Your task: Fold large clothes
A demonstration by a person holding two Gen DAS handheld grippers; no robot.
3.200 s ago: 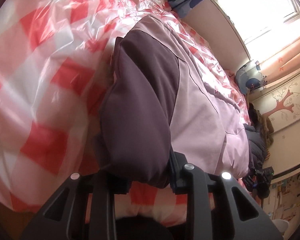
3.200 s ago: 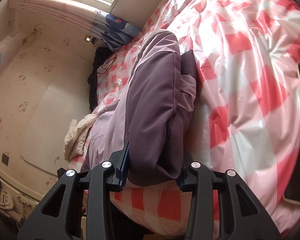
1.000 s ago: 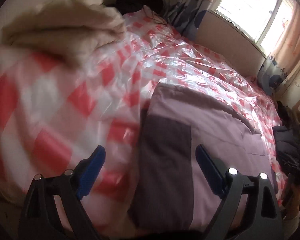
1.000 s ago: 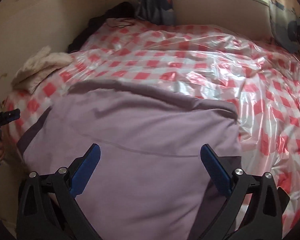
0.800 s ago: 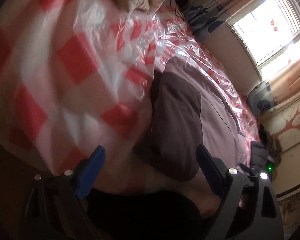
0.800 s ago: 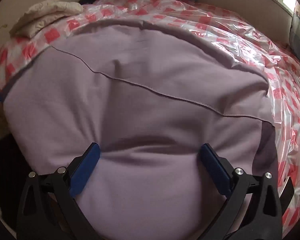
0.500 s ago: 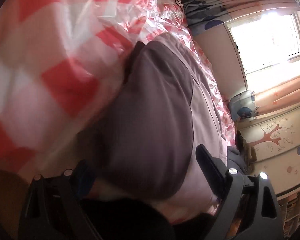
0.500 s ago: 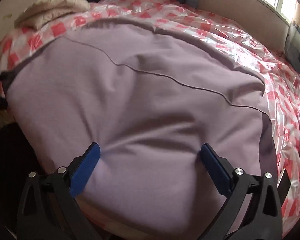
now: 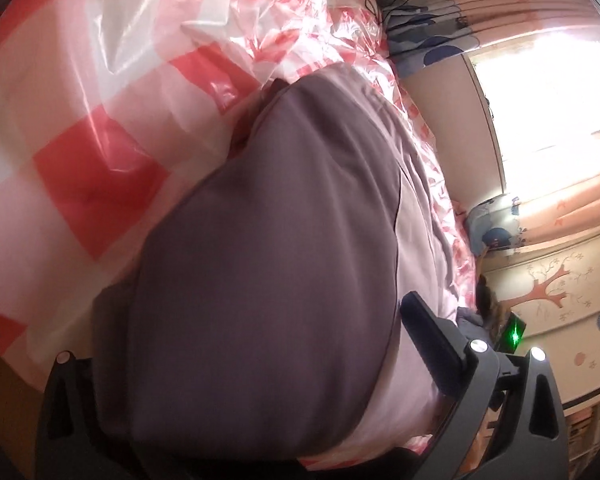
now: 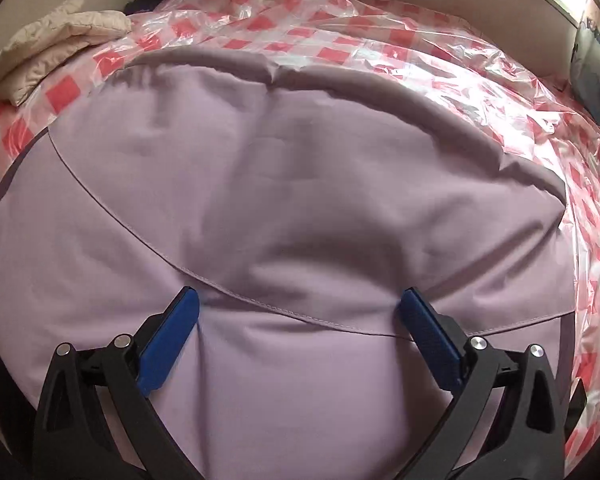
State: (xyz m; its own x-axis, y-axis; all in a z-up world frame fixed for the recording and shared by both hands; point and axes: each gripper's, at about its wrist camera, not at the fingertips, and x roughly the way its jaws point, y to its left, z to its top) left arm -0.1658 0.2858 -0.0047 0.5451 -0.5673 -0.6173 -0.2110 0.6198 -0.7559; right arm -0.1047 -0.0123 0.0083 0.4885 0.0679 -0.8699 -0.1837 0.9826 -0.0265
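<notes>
Released since the earlier clamped lift: left gripper [image 9: 236,360] opening around purple sleeve fold, right gripper [image 10: 300,332] spread, pressing lilac jacket [image 10: 300,184], lower frame; folding unfinished.

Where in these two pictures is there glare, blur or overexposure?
Left wrist view: the window is blown out white, and the checked bed cover nearby is blurred. Right wrist view: the plastic sheet shows bright glare; the lilac garment is evenly lit.

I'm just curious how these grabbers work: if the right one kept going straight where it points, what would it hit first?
Most likely the lilac garment spread on the bed. The open right gripper already sits just over its stitched seam, fingertips seemingly denting the cloth; depth is hard to judge.
</notes>
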